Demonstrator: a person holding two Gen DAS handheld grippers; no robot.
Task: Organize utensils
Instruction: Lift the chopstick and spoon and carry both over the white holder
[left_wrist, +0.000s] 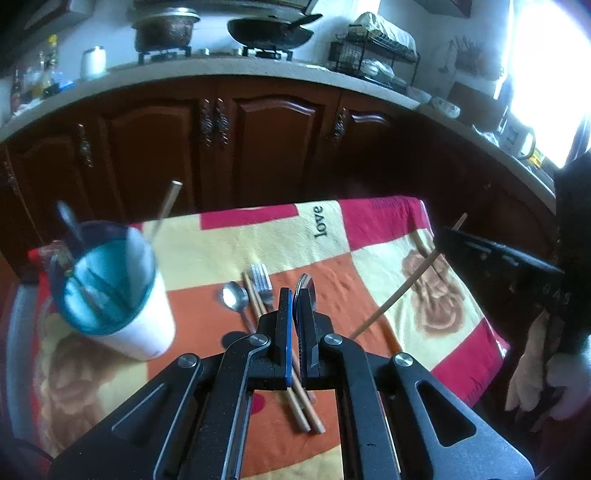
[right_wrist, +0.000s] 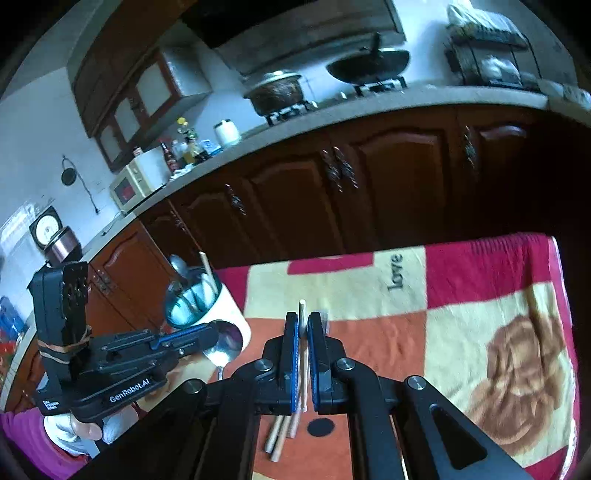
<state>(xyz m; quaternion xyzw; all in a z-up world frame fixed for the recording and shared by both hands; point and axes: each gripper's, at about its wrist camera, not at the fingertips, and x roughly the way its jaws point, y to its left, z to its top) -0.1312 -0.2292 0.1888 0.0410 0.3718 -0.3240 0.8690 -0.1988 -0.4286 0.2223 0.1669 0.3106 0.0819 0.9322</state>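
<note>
- On the worktop, under a fleece blanket (left_wrist: 207, 240) of red, cream and orange squares printed "love", lie loose utensils: a small steel spoon (left_wrist: 235, 296), a steel fork (left_wrist: 261, 282) and a pair of pale wooden chopsticks (left_wrist: 301, 413).
- Near the blanket's left edge stands a white tumbler with a translucent blue rim (left_wrist: 110, 291); a spoon and at least one chopstick lean inside it.
- Left gripper (left_wrist: 294, 299): jaws clenched on a large steel spoon (left_wrist: 307, 286), bowl pointing forward past the pads, lifted clear of the blanket. From the right wrist view the same spoon (right_wrist: 224, 343) sticks out of that gripper (right_wrist: 207, 334), just beside the tumbler (right_wrist: 207, 310).
- Right gripper (right_wrist: 303, 321): jaws clamped on a single pale wooden chopstick (right_wrist: 302, 332), which runs lengthwise between the blue pads (right_wrist: 294, 354). From the left wrist view that chopstick (left_wrist: 395, 295) slants above the blanket, held by the gripper (left_wrist: 448, 236) at the right.
- Behind: dark brown cabinet doors (left_wrist: 266, 147) below a counter with a gas hob, a pot and a wok.
</note>
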